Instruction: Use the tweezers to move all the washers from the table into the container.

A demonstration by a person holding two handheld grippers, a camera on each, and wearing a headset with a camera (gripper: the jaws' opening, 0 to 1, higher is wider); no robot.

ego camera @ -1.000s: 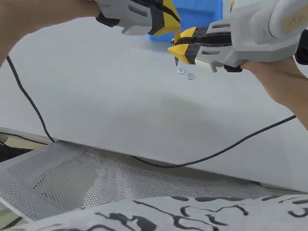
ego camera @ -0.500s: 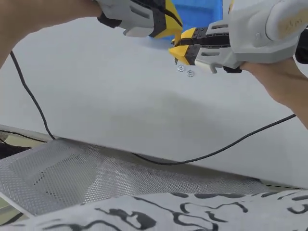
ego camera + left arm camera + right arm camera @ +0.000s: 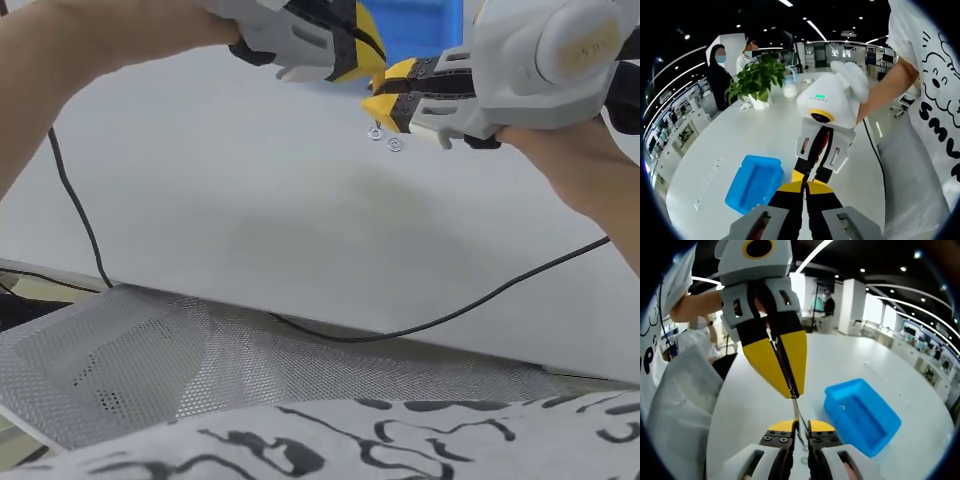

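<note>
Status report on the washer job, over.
Left hand-held gripper, right hand-held gripper both shut on tweezers. Two washers on table beneath. Blue container beyond. Nothing between.

Broad white table (image 3: 200, 200) — potted plant (image 3: 756, 79), ceiling strip lights (image 3: 816, 29)

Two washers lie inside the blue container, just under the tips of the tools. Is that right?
Not quite. The two washers lie on the white table, in front of the blue container, not inside it; the head view shows this. They do sit just under the tips of the right tool and the left tool, both shut on the tweezers.
</note>
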